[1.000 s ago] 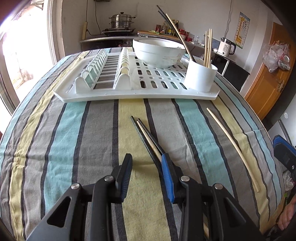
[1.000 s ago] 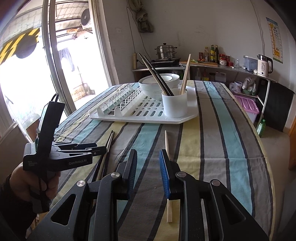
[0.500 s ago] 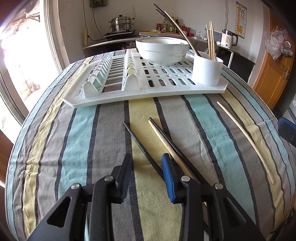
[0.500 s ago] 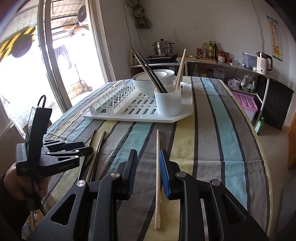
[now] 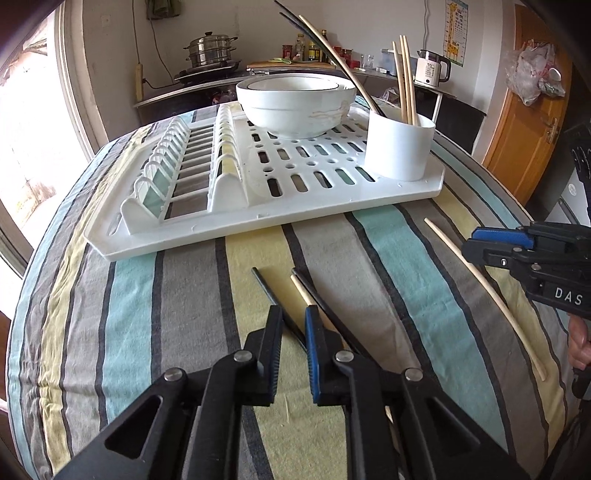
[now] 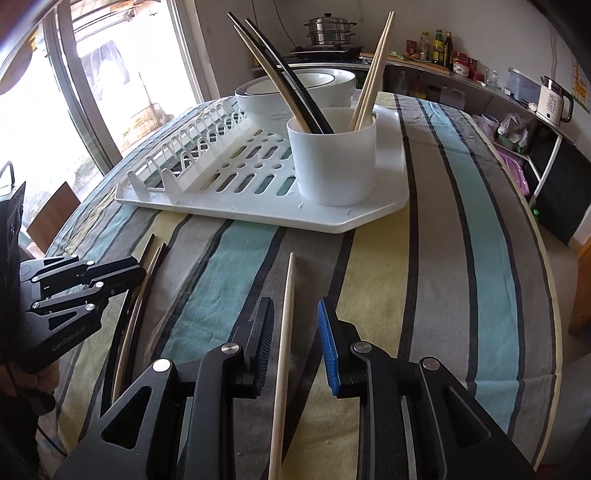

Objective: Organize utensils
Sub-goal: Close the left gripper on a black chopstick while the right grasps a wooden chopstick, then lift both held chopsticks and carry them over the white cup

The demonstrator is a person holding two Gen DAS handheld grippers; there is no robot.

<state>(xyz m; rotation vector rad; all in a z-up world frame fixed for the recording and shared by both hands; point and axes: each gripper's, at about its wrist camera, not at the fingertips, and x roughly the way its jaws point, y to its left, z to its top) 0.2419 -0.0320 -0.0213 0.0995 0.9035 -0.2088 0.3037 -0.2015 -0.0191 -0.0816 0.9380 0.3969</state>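
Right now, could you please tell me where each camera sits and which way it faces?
Left wrist: on the left tongs, looking down along them at three chopsticks and the rack; its fingers straddle a dark one.
Right wrist: on the right tongs, looking at a pale chopstick between open fingers, toward the cup.
Shared: rack, cup, bowls, both chopstick groups, each other's tongs.

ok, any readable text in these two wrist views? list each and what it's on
"DAS": white letters on the body of the right gripper, cut off at the frame edge.
"GenRobot.AI": on the body of the left gripper, small but legible.
Digits on the kettle: too small to read.
Wall chart and bottles: print too small to read.
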